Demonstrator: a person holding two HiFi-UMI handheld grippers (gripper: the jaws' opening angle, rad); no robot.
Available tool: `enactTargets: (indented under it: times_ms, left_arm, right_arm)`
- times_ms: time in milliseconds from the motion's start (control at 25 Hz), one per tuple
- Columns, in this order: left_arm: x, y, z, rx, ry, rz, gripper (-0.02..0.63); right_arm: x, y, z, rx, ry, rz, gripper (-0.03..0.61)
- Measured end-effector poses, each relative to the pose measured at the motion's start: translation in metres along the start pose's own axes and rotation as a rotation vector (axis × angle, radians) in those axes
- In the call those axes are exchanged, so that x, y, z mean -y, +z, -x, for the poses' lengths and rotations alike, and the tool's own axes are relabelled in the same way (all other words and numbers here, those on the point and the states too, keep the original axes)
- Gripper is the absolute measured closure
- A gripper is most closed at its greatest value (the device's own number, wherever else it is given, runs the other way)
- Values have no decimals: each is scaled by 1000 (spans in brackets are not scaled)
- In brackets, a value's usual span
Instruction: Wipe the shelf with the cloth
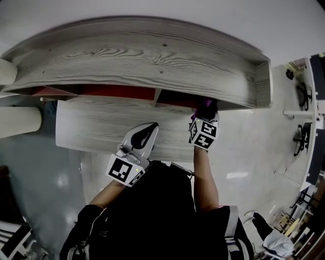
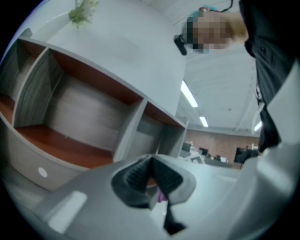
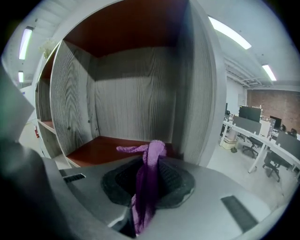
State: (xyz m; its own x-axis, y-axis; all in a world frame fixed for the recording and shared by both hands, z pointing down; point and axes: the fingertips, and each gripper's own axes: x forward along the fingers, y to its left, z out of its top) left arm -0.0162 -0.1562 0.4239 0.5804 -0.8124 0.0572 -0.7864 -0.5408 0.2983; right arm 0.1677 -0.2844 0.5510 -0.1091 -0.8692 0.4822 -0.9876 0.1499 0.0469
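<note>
A purple cloth (image 3: 147, 180) is clamped between the closed jaws of the right gripper (image 3: 149, 161). One twisted end sticks up past the pads and the rest trails down toward the camera. In the head view the cloth (image 1: 205, 105) shows only as a purple scrap at the tip of the right gripper (image 1: 205, 114), at the mouth of the shelf's right-hand compartment. That compartment has a red-brown floor (image 3: 105, 146) and grey wood-grain walls. From the pictures it cannot be told whether the cloth touches the floor.

The shelf (image 1: 152, 56) is a grey wood-grain unit with red-brown inner surfaces, and a pale wood-grain ledge (image 1: 91, 127) juts out below it on the near side. The left gripper (image 1: 148, 131) is held over that ledge, left of the right gripper and well apart from it. Its own view shows the left gripper (image 2: 151, 176) with its ribbed pads drawn together at the tips. A sliver of purple low in the gap is too small to identify.

A green sprig (image 2: 82, 11) sits on the shelf's top at the far left. Desks and chairs (image 3: 255, 129) stand to the right, under ceiling strip lights (image 3: 229, 33). The person's dark clothing (image 1: 152, 213) fills the near edge of the head view.
</note>
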Motion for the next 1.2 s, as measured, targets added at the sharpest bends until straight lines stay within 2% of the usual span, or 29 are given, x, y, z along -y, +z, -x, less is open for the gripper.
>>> enactTargets:
  times_ms: [280,680,920,1200]
  left_arm:
    - [-5,3,11,14,6,5,611]
    - [-5,9,27,42,20,4,611]
    - [-1,10,37,57,26,9,611]
    - [-1,12,53,78,57,11,611]
  right_arm:
    - [-12,1,-4,-33,29,43,526]
    - [-70,2,-8,-61,150,141,526]
    - [-96,3,-7,-54,194,204,526]
    - [-128,4,-4,-66,297,261,526]
